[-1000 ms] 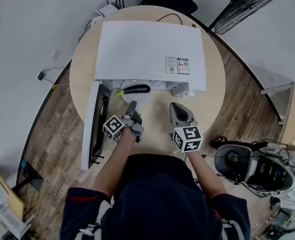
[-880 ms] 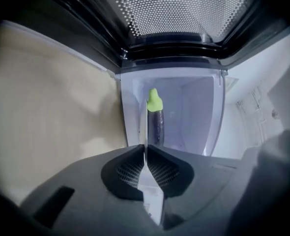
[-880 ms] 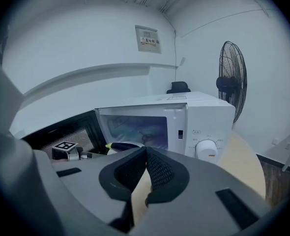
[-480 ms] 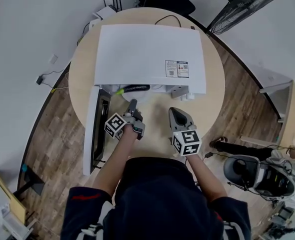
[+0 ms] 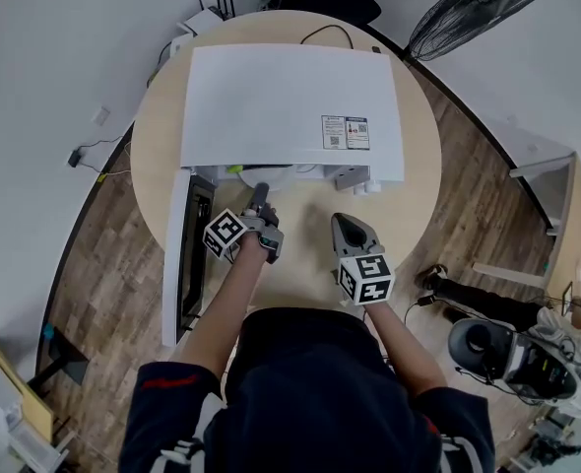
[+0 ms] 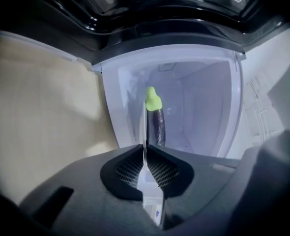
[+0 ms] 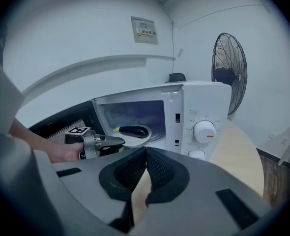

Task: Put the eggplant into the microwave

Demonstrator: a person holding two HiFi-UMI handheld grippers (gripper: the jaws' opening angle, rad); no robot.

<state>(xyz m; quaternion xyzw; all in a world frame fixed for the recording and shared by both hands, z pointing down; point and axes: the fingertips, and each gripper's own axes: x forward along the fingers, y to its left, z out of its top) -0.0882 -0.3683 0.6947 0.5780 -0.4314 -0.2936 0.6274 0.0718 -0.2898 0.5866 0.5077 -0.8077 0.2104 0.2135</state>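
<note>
Left gripper (image 5: 260, 197) has edged farther toward the microwave (image 5: 290, 101), jaws closed and empty; right gripper (image 5: 353, 230) is closed too. Eggplant (image 7: 133, 131) lies inside on the plate (image 7: 142, 139). Slamming the open door (image 5: 177, 254) at left could jolt it off.

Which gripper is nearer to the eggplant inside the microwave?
Left. The left gripper sits at the open front of the microwave, pointing at the eggplant; the right gripper is farther back over the table.
</note>
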